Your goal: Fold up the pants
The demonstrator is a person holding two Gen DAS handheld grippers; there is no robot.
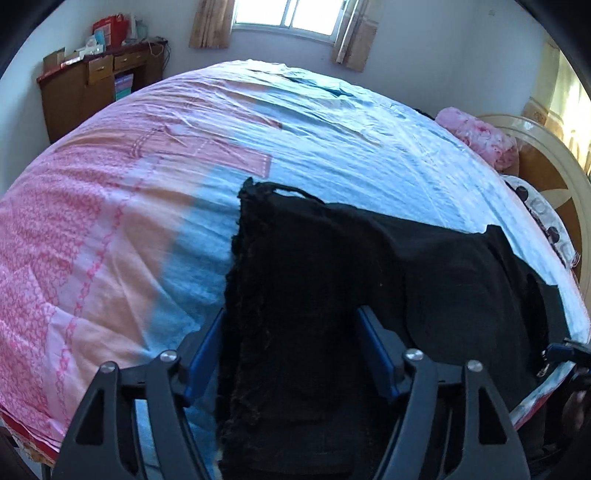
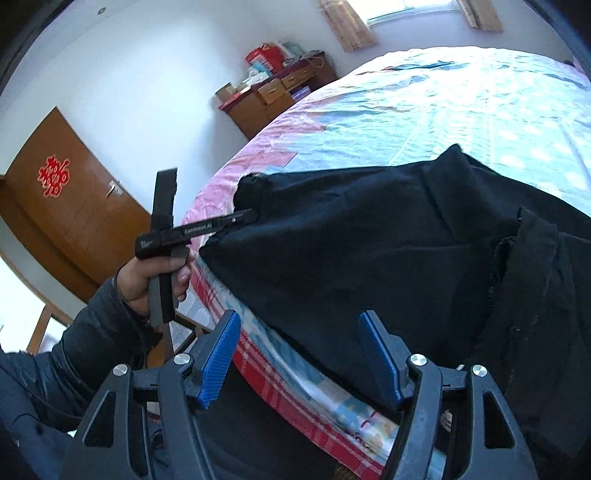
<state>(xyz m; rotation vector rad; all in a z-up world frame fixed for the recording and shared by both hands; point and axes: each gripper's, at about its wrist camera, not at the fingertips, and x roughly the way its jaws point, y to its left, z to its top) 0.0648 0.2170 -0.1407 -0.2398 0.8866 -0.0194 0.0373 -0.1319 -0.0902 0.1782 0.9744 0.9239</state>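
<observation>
The left claw [image 1: 291,354] stands fairly wide, its two blue pads either side of a strip of the black pants [image 1: 369,280]; the cloth drapes over and between the fingers, but the pictures do not show whether the pads press on it. Seen from the right wrist, this same left claw [image 2: 255,216] reaches into the pants [image 2: 369,258] at their far left corner, held by the person's left hand [image 2: 147,280] in a dark padded sleeve [image 2: 74,350].

The right claw [image 2: 299,354] is open, about two thirds of the way. Its left pad hangs over the near edge of the bed [image 2: 461,110] with nothing against it, and the right pad lies beside the hanging hem of the pants; no cloth is pinched between them.

The pants lie spread along the near edge of the bed, partly hanging over that edge, on a sheet [image 1: 110,221] that is pink toward the left side and light blue across the middle. A pink pillow [image 1: 480,136] sits at the right end by the headboard [image 1: 546,173]. Beyond the far left corner stands a wooden cabinet [image 1: 85,92], and a window [image 1: 288,14] is in the far wall
</observation>
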